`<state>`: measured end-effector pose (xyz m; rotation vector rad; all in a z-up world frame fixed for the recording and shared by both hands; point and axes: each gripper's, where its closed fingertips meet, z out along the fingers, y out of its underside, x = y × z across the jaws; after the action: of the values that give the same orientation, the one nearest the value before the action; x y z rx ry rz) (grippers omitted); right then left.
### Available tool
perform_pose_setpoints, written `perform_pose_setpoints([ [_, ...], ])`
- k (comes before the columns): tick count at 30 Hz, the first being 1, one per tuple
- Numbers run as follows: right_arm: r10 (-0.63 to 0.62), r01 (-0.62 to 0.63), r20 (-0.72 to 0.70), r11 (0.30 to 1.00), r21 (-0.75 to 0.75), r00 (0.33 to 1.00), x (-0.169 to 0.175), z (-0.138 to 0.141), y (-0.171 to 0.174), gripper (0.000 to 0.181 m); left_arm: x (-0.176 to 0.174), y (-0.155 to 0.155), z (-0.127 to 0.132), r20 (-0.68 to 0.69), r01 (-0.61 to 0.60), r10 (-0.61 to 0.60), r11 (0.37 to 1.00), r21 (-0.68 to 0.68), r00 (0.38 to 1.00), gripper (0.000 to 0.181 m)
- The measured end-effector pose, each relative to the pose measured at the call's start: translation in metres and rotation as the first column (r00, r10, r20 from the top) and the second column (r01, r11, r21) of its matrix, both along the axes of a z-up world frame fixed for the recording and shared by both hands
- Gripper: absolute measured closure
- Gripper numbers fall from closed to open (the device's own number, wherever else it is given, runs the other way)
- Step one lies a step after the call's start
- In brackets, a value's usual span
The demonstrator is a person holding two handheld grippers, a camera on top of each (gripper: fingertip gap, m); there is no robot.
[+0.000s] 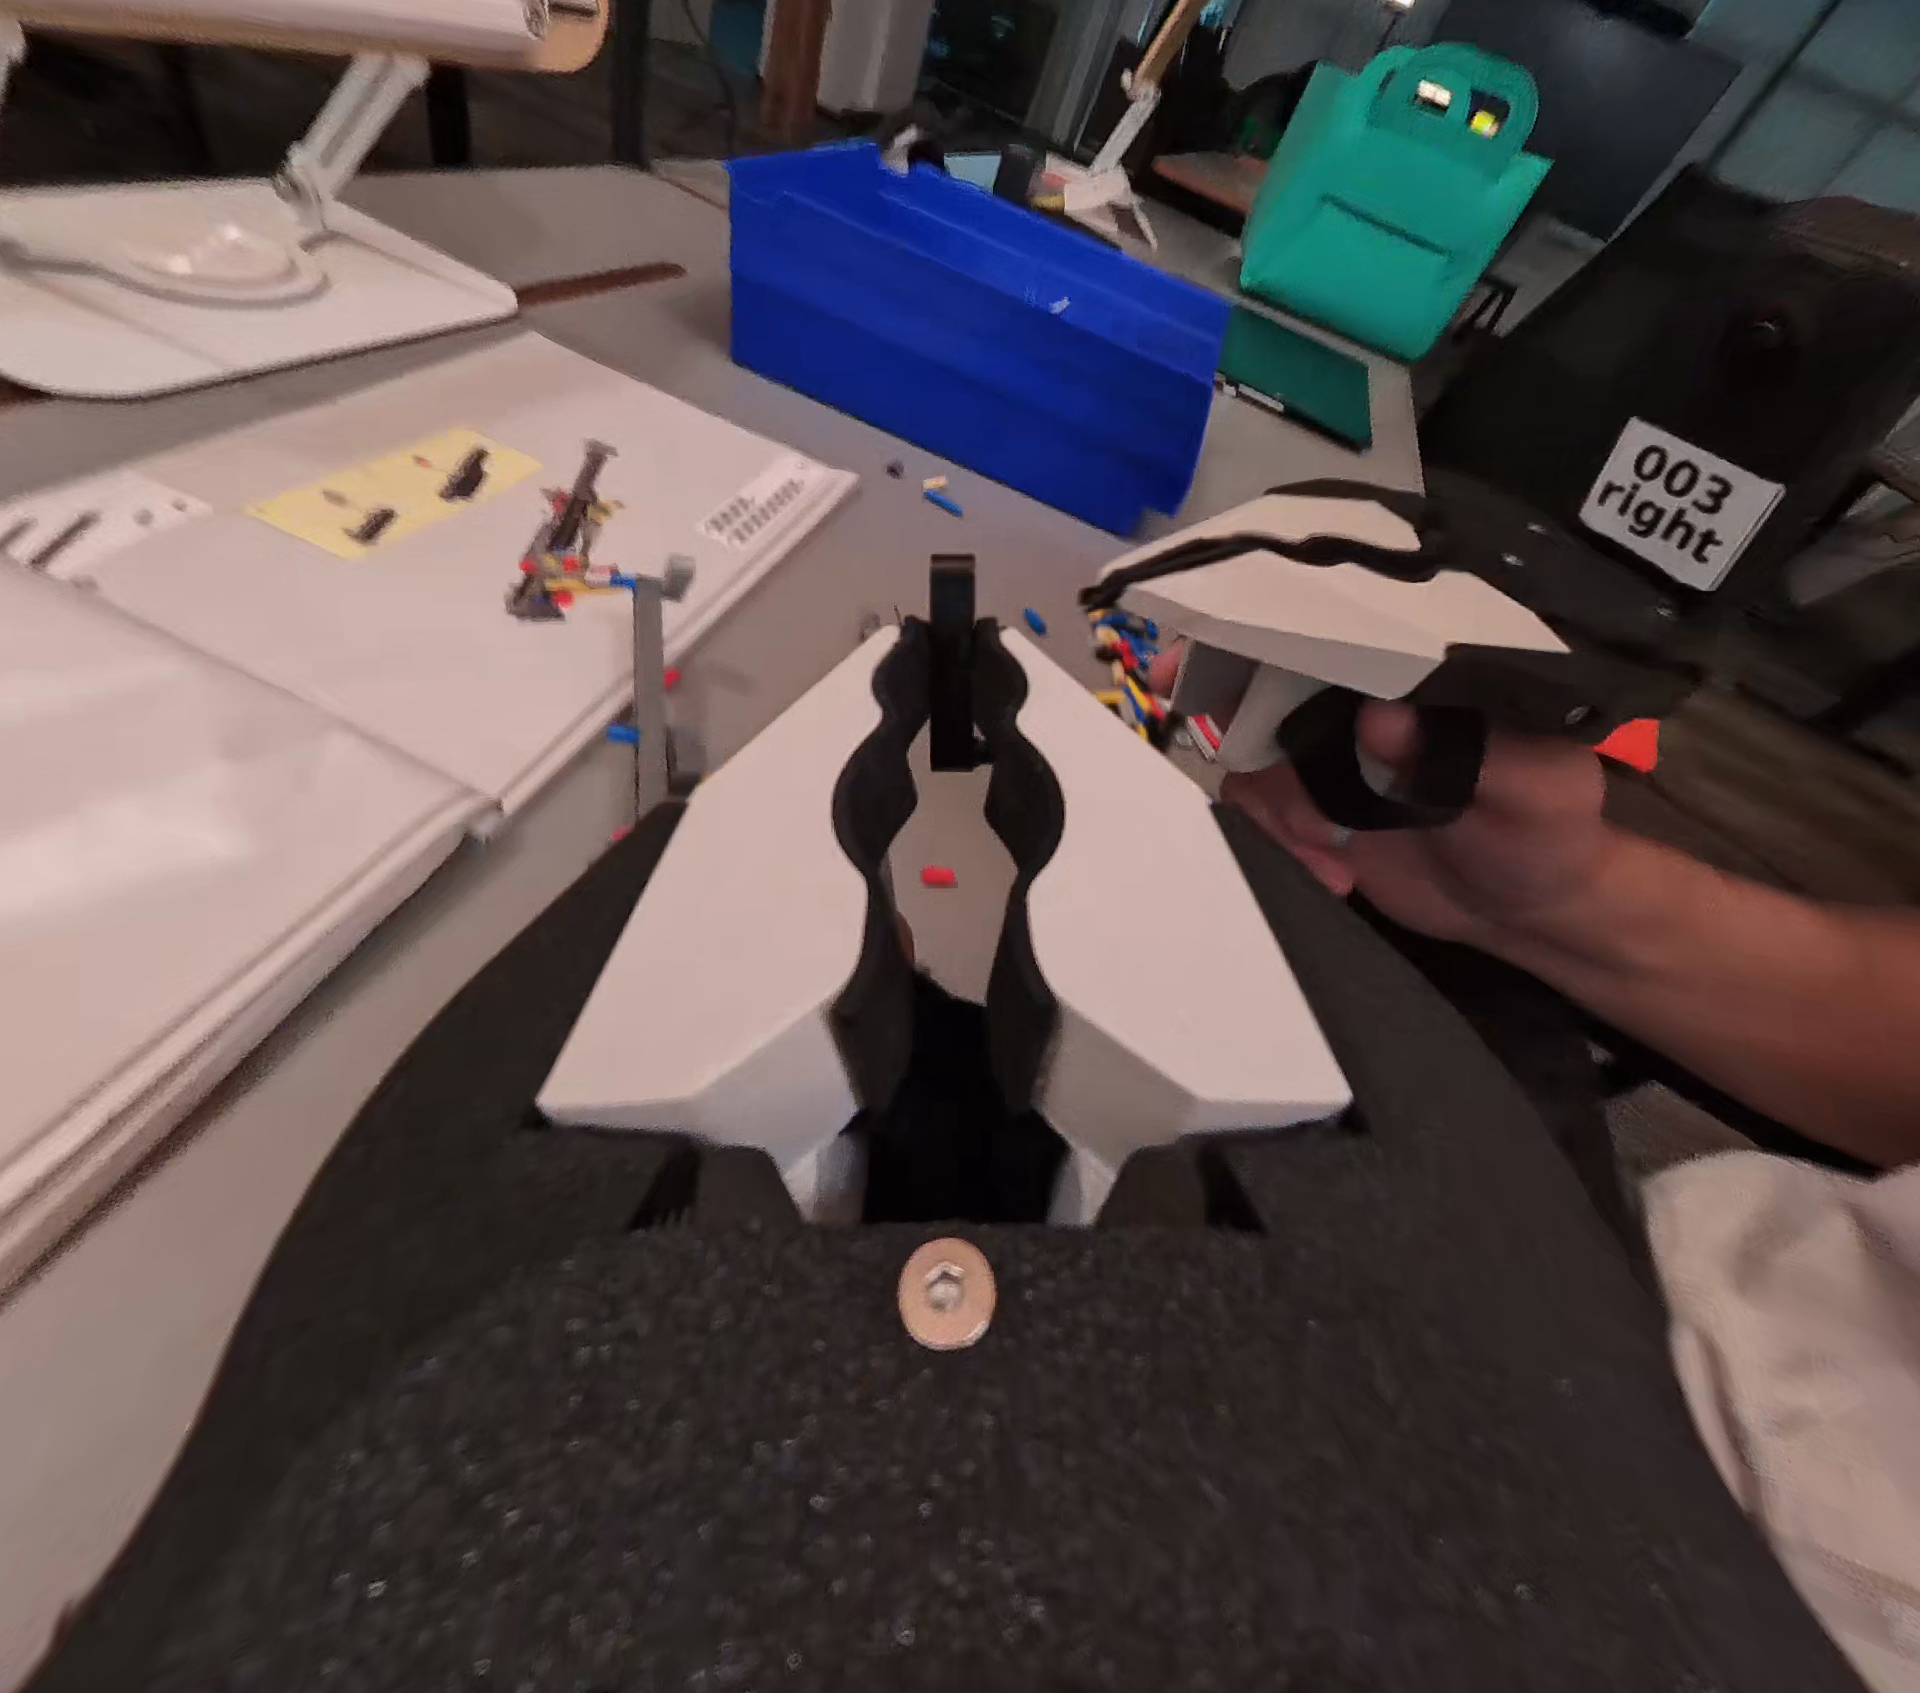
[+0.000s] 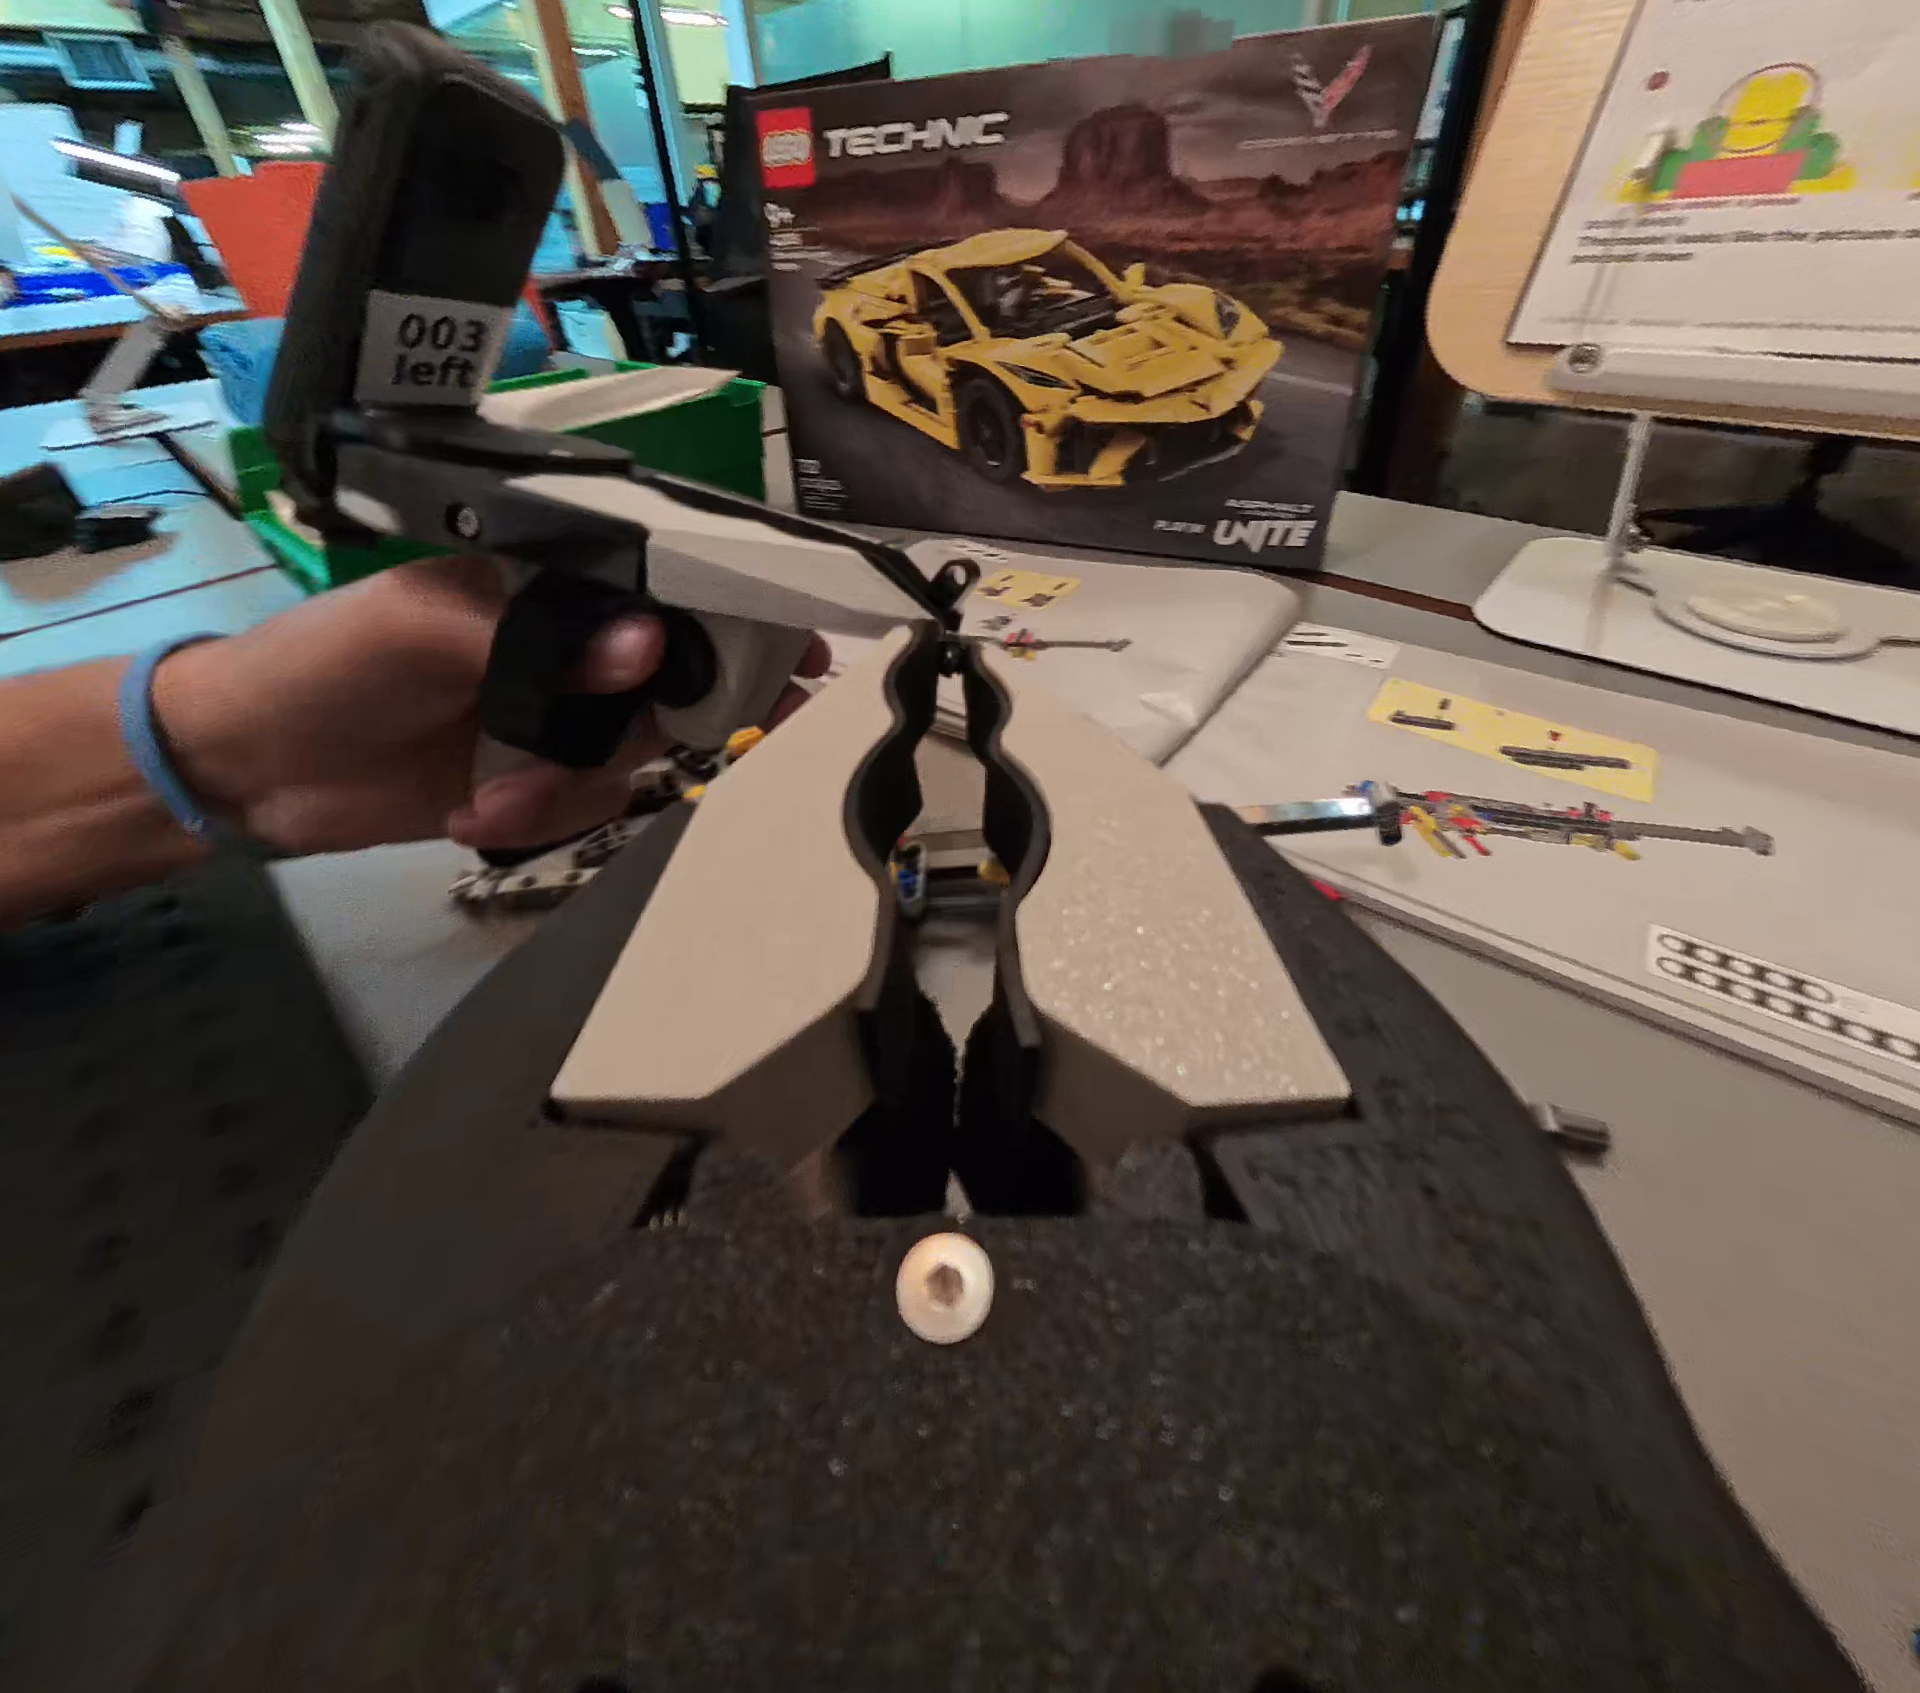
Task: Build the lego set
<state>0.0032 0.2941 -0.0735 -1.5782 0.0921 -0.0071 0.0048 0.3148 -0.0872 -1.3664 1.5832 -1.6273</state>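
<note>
Two grippers meet tip to tip above the tabletop (image 1: 790, 646), mid-frame in both views. The left gripper (image 1: 951, 635) has its jaws narrow and clamped on a black lego piece (image 1: 952, 656), which stands upright with its long axis running up out of the tips. In the right wrist view the same piece (image 2: 954, 594) shows as a small black loop sitting right at the tips of the right gripper (image 2: 951, 656). Its jaws are nearly closed, with something small and dark between them; I cannot tell what, or whether it is truly gripped.

My read: this is a mating step. The left gripper presents the piece, the right brings a small part to it, and alignment of the two tips is everything.

The partly built lego assembly (image 1: 566, 537) lies on the open instruction booklet (image 1: 436, 667), left of centre in the left wrist view, long axis pointing up-frame. It is nearer the left gripper.

Loose lego parts (image 1: 1127, 667) are piled on the tabletop under the right gripper (image 1: 1096, 599), right of centre.

Containers:
- blue bin (image 1: 966, 355), upper centre, contents mostly hidden.
- green bin (image 2: 665, 428), left of centre in the right wrist view, holds a white sheet.
- set box (image 2: 1060, 293) stands upright at the back.
</note>
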Motion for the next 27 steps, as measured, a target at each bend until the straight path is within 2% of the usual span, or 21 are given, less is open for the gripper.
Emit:
perform_pose_setpoints([
  [3, -0.093, 0.093, 0.0, 0.996, -0.01, 0.996, 0.018, 0.0, 0.012, 0.178, 0.013, -0.001, 0.002, 0.074, -0.016, 0.017, 1.0, -0.025, 0.997, 0.175],
  [9, -0.143, 0.148, 0.087, 0.988, -0.05, 0.986, 0.018, -0.006, 0.018, 0.178, 0.013, -0.007, -0.004, 0.093, -0.036, 0.035, 0.999, 0.004, 0.995, 0.175],
  [15, -0.142, 0.146, 0.113, 0.989, -0.027, 0.983, 0.013, -0.001, 0.018, 0.177, 0.013, 0.001, -0.003, 0.081, -0.081, 0.082, 0.997, -0.018, 0.993, 0.174],
  [27, -0.16, 0.165, 0.155, 0.986, -0.022, 0.975, 0.014, -0.001, 0.018, 0.177, 0.011, -0.007, -0.005, 0.087, -0.062, 0.061, 0.998, 0.003, 0.994, 0.174],
])
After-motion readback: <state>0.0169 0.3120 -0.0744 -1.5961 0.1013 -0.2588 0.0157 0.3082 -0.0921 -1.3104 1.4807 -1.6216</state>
